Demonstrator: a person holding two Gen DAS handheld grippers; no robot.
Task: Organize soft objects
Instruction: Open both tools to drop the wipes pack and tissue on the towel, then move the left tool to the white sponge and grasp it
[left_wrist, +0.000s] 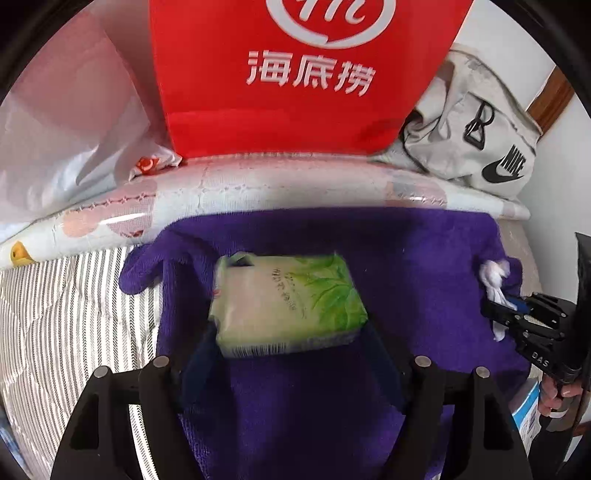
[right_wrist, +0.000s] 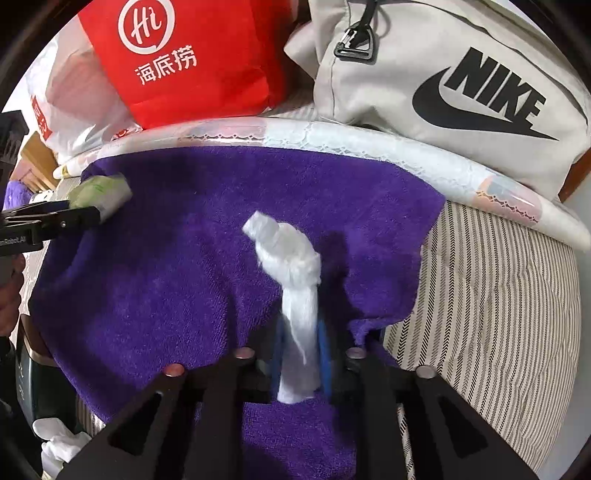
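A purple towel (left_wrist: 406, 280) lies spread on the striped bed; it also shows in the right wrist view (right_wrist: 166, 280). My left gripper (left_wrist: 291, 332) is shut on a green tissue pack (left_wrist: 288, 299) and holds it over the towel's left part; the pack shows at the left of the right wrist view (right_wrist: 101, 192). My right gripper (right_wrist: 300, 343) is shut on a knotted white cloth (right_wrist: 291, 266) held over the towel's right part. That gripper (left_wrist: 498, 317) and the cloth (left_wrist: 493, 277) show at the right of the left wrist view.
A red paper bag (left_wrist: 295, 74) stands behind the towel, with a white plastic bag (left_wrist: 74, 122) to its left and a grey Nike bag (right_wrist: 461, 74) to its right. A white patterned roll (left_wrist: 258, 184) lies along the towel's far edge. More white cloth (right_wrist: 59, 443) lies at lower left.
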